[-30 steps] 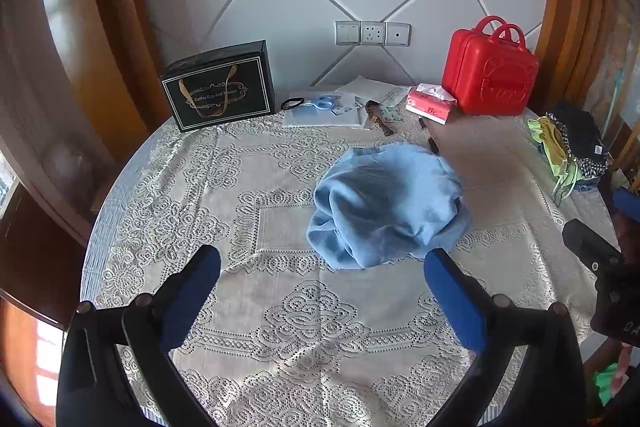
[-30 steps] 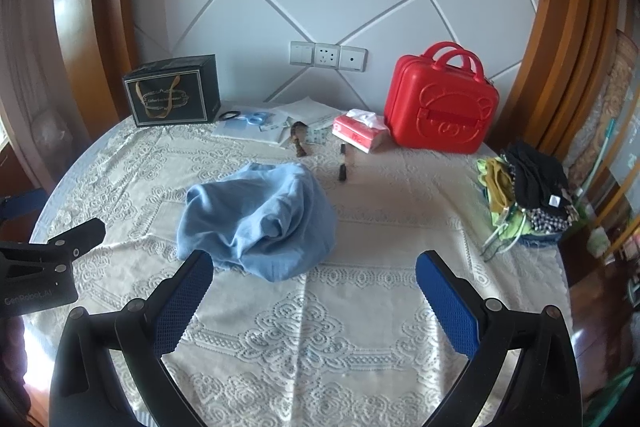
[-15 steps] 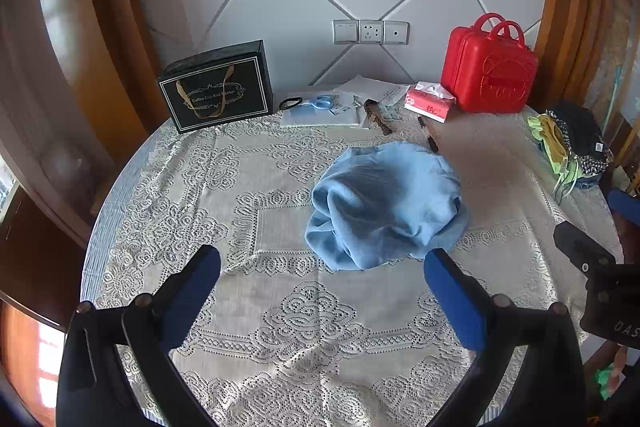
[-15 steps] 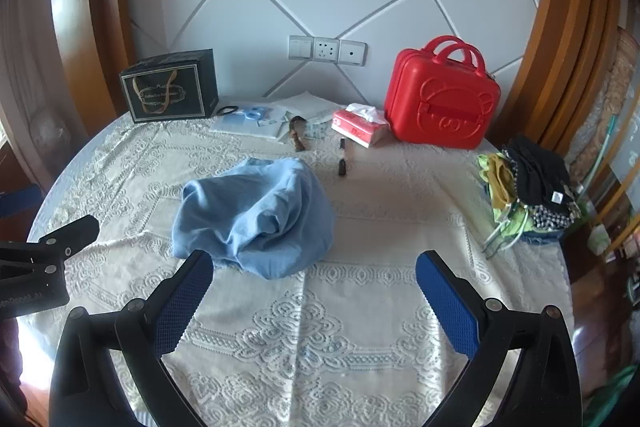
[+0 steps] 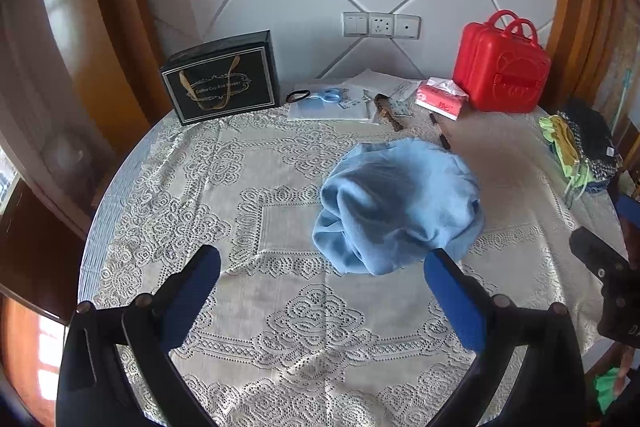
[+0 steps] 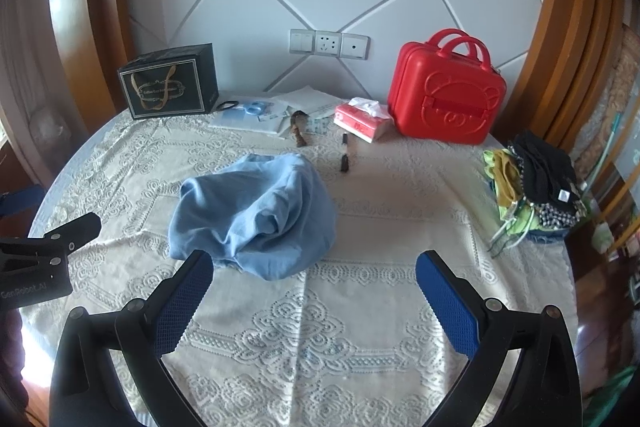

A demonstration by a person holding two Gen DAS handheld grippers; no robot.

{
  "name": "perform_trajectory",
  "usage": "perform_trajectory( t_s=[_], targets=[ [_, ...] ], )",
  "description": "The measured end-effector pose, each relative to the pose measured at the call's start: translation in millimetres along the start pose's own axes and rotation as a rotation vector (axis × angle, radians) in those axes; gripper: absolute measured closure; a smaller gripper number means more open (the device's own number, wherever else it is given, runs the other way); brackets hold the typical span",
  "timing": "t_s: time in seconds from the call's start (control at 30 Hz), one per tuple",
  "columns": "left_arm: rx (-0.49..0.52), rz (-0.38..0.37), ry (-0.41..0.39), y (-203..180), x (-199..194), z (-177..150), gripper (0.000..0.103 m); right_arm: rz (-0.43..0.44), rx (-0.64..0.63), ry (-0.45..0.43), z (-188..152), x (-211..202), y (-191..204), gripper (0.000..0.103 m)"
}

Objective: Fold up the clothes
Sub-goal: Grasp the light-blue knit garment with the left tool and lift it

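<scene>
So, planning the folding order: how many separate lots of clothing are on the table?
2: a crumpled blue garment mid-table, and a mixed pile of clothes at the right edge; how many pieces that pile holds cannot be told.

Left hand-held gripper (image 5: 320,263) wide open above crumpled blue garment (image 5: 396,207).

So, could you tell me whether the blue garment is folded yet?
Not yet: the blue garment lies in a crumpled, rounded heap with loose wrinkles on the lace tablecloth.
</scene>
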State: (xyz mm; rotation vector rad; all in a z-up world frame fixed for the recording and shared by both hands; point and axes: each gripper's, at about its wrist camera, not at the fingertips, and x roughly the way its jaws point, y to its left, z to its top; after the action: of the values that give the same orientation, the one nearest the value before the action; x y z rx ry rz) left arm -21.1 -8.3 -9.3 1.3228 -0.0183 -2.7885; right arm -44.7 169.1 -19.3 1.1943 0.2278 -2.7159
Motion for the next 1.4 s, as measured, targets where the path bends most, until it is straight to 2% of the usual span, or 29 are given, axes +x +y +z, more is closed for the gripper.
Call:
perform_trajectory(
  t_s=[0.13, 0.33, 0.6, 0.63, 0.7, 0.73, 0.77, 0.83, 0.93, 1.0, 1.03, 1.07, 1.1, 1.13, 1.17, 1.23, 1.27, 1.37, 1.4],
  targets=[
    [-0.021, -0.006, 0.025, 7, 24, 0, 0.000, 0.007, 0.001, 0.014, 2, 15, -1, 0.000],
    [0.018, -0.008, 0.071, 3, 78, -4, 0.000, 0.028, 0.006, 0.075, -1, 58, -5, 0.000],
    [-0.033, -0.158, 0.162, -17, 164, -6, 0.000, 0.041, 0.014, 0.172, -13, 128, -17, 0.000],
    [-0.031, -0.180, 0.172, -22, 175, -6, 0.002, 0.045, 0.021, 0.185, -15, 135, -20, 0.000],
    [-0.007, -0.174, 0.187, -33, 192, -8, 0.025, 0.058, 0.036, 0.213, -20, 148, -29, 0.000],
    [0.013, -0.146, 0.196, -38, 199, -9, 0.056, 0.072, 0.036, 0.228, -22, 154, -31, 0.000],
    [0.030, -0.120, 0.205, -43, 207, -10, 0.072, 0.088, 0.030, 0.245, -25, 162, -33, 0.000],
    [-0.005, -0.119, 0.213, -40, 215, -12, 0.076, 0.114, 0.012, 0.270, -31, 175, -32, 0.000],
    [-0.030, -0.120, 0.165, -29, 203, -7, 0.081, 0.146, 0.004, 0.280, -37, 194, -26, 0.000],
    [-0.031, -0.071, 0.119, -20, 192, -1, 0.085, 0.177, 0.011, 0.269, -36, 205, -20, 0.000],
    [-0.033, -0.018, 0.087, -13, 184, 2, 0.090, 0.189, 0.012, 0.264, -35, 211, -16, 0.000],
    [-0.035, 0.034, 0.056, -6, 177, 5, 0.092, 0.181, -0.001, 0.260, -34, 216, -11, 0.004],
    [-0.033, 0.080, 0.037, 3, 172, 7, 0.092, 0.148, -0.028, 0.250, -33, 219, -5, 0.013],
    [-0.032, 0.124, 0.020, 12, 167, 9, 0.092, 0.113, -0.055, 0.234, -32, 222, 2, 0.040],
    [-0.036, 0.146, 0.021, 22, 164, 9, 0.092, 0.097, -0.067, 0.222, -31, 223, 7, 0.063],
    [-0.045, 0.163, 0.035, 40, 163, 7, 0.092, 0.080, -0.061, 0.191, -25, 216, 12, 0.069],
    [-0.051, 0.165, 0.045, 50, 162, 6, 0.092, 0.037, -0.075, 0.145, -20, 207, 15, 0.073],
    [-0.099, 0.050, 0.093, 70, 163, -1, 0.092, -0.148, -0.143, -0.016, -7, 171, 19, 0.076],
    [-0.107, -0.009, 0.115, 73, 164, -4, 0.092, -0.168, -0.135, -0.044, -4, 162, 14, 0.076]
  ],
)
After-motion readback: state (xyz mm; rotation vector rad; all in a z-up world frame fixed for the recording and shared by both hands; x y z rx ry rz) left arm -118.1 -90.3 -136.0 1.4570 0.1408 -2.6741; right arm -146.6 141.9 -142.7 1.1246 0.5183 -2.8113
